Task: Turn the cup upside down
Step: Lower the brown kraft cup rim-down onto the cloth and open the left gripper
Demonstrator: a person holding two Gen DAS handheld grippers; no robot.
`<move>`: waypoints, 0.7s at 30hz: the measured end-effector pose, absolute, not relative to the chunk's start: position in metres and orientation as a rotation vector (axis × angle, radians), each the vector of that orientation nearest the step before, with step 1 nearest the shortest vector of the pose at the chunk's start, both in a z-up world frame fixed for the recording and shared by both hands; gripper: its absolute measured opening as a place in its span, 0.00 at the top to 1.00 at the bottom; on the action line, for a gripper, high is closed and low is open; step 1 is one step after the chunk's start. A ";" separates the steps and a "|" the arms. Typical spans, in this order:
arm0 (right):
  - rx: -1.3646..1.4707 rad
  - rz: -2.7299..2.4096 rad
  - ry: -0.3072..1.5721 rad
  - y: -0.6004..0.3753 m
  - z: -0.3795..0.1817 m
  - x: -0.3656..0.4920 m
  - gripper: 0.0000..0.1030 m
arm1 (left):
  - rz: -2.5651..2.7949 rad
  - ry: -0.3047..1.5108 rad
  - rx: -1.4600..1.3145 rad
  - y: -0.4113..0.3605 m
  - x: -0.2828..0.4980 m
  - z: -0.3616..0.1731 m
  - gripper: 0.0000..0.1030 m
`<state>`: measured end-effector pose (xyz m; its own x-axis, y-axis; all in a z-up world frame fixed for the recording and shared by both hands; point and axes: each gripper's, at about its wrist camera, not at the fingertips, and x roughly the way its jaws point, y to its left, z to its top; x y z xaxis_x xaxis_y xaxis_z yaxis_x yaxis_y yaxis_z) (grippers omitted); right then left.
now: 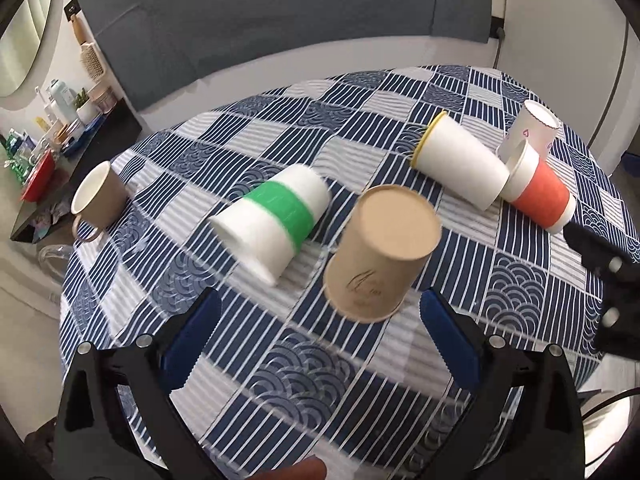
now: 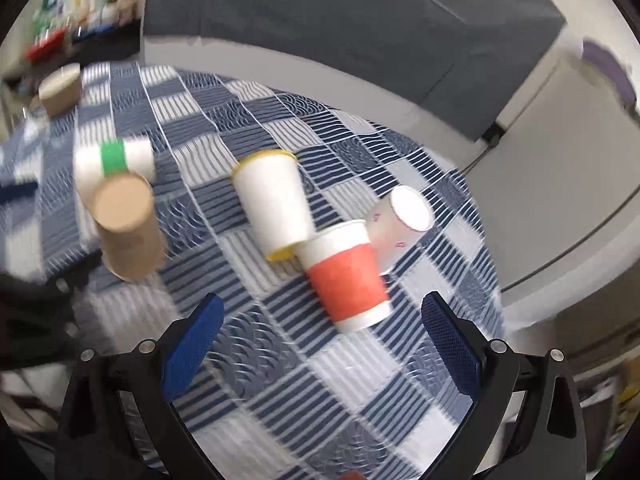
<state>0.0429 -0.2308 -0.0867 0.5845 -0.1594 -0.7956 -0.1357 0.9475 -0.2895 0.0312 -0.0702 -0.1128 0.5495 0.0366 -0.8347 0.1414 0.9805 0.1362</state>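
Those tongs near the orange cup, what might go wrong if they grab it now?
The orange cup lies touching the yellow-rimmed cup and the heart-print cup, so the open right tongs could nudge or roll its neighbours. Paper walls may also crush if squeezed hard.

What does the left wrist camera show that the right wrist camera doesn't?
Only the left wrist view shows the brown mug's handle and the open left gripper. Only the right wrist view shows the open right gripper, pointed toward the orange-banded cup. Both show the upside-down kraft cup, the green-banded cup on its side, and the checked tablecloth.
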 end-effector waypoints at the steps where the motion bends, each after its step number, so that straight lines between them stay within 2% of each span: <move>1: -0.291 -0.005 0.959 -0.231 -0.081 0.043 0.08 | -0.056 0.997 0.191 -0.066 0.030 -0.109 0.05; 7: -0.144 0.011 0.968 -0.234 -0.054 0.036 0.08 | -0.017 1.009 0.146 -0.039 0.019 -0.076 0.05; 21: -0.114 -0.016 0.923 -0.236 -0.011 0.015 0.08 | 0.034 0.970 0.136 -0.017 0.010 -0.030 0.05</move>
<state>0.0154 -0.2360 -0.0113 0.6034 -0.0628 -0.7949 -0.0350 0.9938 -0.1051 0.0103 -0.0167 -0.0295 0.5656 0.0893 -0.8198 0.0325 0.9909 0.1304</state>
